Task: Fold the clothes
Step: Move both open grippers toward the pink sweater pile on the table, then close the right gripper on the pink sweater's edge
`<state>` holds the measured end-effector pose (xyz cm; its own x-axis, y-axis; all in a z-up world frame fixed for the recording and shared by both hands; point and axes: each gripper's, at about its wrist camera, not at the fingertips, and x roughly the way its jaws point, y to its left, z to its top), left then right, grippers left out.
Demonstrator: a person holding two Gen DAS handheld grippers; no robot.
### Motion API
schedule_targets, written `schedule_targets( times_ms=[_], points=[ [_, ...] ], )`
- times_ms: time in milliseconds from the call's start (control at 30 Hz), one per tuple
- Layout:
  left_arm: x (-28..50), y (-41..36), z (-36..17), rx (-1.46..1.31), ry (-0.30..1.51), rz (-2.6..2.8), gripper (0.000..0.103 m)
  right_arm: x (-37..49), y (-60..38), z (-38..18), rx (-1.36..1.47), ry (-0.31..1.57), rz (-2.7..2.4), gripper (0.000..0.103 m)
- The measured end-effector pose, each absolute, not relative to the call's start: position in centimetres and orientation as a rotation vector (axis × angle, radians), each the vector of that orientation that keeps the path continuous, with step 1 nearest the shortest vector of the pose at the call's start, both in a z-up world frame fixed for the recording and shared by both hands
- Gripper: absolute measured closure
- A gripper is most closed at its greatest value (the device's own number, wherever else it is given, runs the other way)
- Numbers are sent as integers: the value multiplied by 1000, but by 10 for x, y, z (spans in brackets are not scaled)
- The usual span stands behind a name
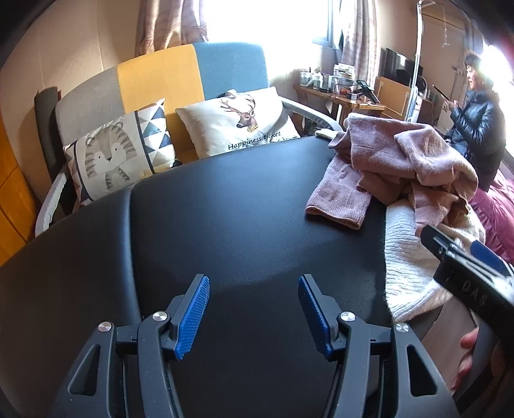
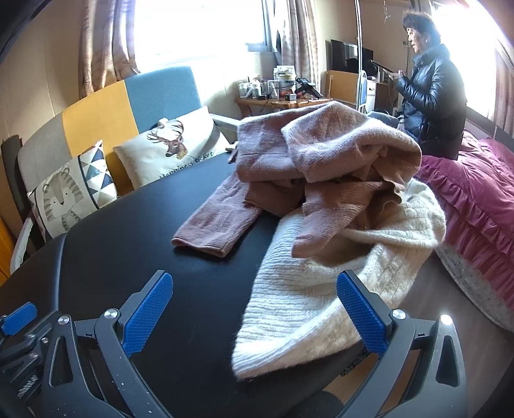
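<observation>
You have strong daylight coming from the window [image 2: 199,29] behind the sofa [image 1: 154,77], and it burns out to plain white in both views — no detail survives in the glass. A second flare washes the upper right corner beside the standing person [image 2: 430,93]. The black table [image 1: 244,225] takes a soft sheen and carries a dull shadow under the pink sweater [image 2: 321,154]. Your fisheye lenses bend the table edge and walls into curves, and the corners fall off to black. Focus holds well through the middle; the other gripper [image 1: 465,270] at your right edge looks soft and smeared.
</observation>
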<state>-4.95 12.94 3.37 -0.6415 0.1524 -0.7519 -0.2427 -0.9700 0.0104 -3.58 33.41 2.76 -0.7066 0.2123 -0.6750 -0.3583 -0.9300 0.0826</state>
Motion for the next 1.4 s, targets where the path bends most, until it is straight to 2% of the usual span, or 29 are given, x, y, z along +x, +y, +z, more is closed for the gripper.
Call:
schedule_targets(
  times_ms=[300,667,867,1000,1233,1400],
  points=[
    [-57,142,31,-1198,182,2628,44,-43,364,34,-944,328,2625,0],
    [-66,159,33,-1204,211,2597,44,-56,378,40,-924,307,2593,0],
    [-73,161,28,-1243,208,2586,44,-66,374,39,-952,231,2580,0],
    [-76,162,26,-1270,221,2597,44,-70,377,38,-959,258,2566,0],
    [-77,156,24,-1302,202,2598,44,-92,381,44,-901,-4,2511,0],
    [-77,154,24,-1303,202,2608,44,-104,392,54,-887,-33,2526,0]
  ],
)
